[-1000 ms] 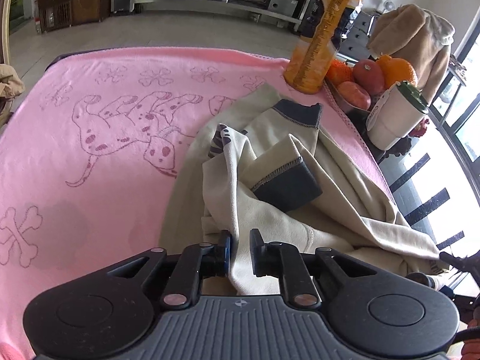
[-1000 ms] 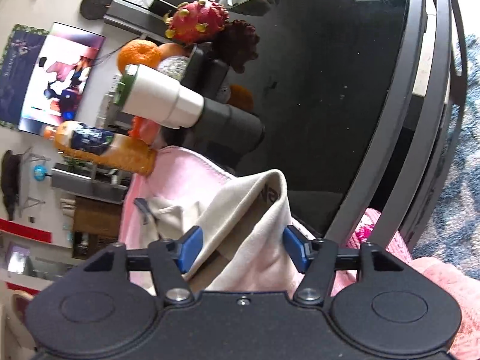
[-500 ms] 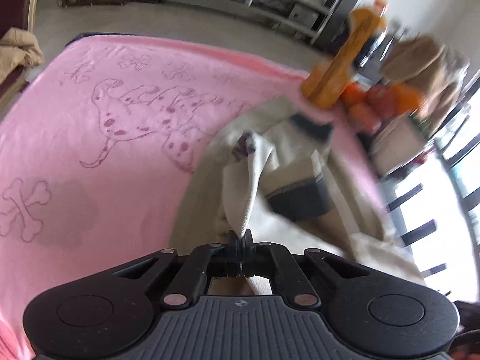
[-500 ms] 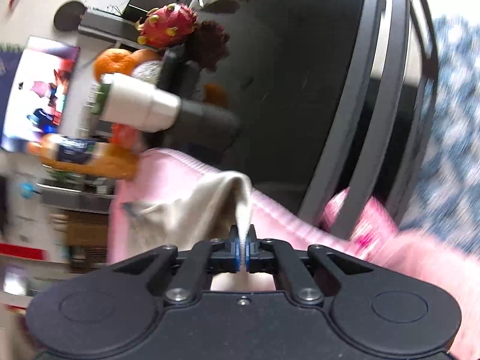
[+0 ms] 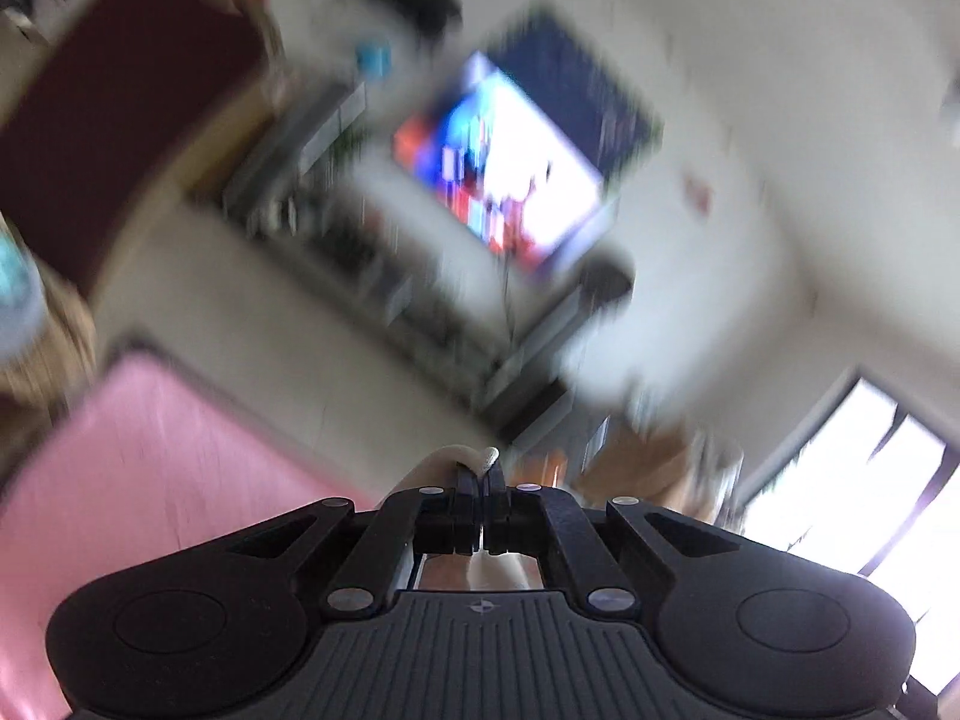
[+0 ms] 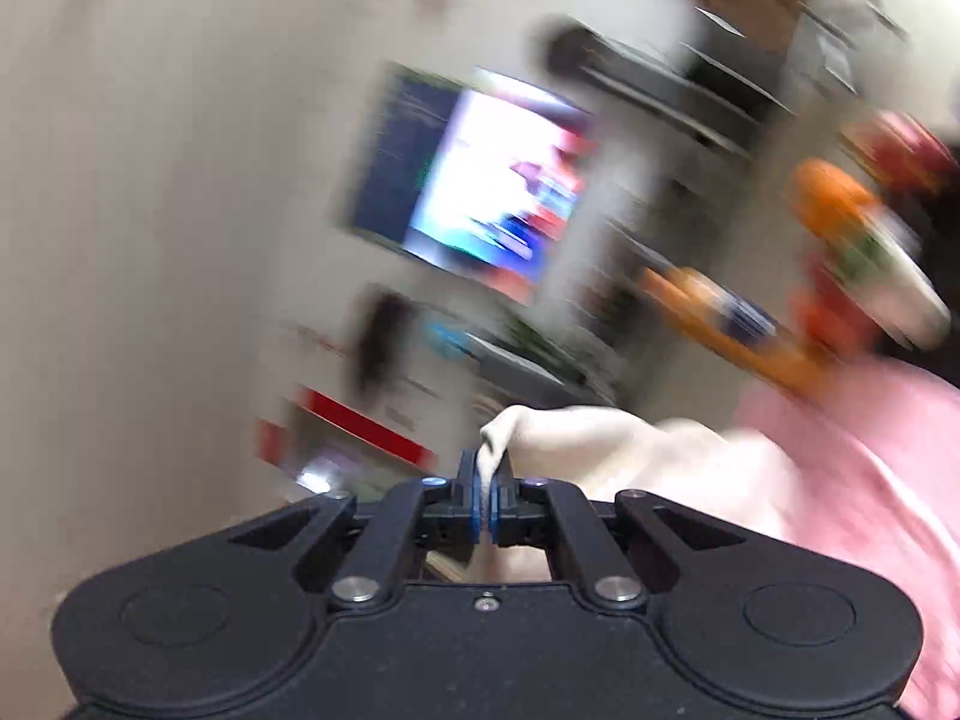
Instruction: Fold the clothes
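Note:
Both views are motion-blurred and tilted up toward the room. My left gripper (image 5: 482,480) is shut on an edge of the cream garment (image 5: 474,457); only a small fold shows above the jaws. My right gripper (image 6: 486,474) is shut on another edge of the same cream garment (image 6: 588,432), which trails off to the right over the pink blanket (image 6: 852,468). The pink blanket also shows in the left wrist view (image 5: 138,468) at the lower left. Most of the garment is hidden below the grippers.
An orange drink bottle (image 6: 726,324), a white cup (image 6: 900,294) and fruit (image 6: 834,198) stand at the blanket's far edge. A lit screen (image 5: 510,180) hangs on the wall above shelves. A bright window (image 5: 840,498) is at the right.
Both grippers closed on the cream garment's edges and then swung sharply upward, lifting the cloth. The views now point at the wall and screen, not the table.

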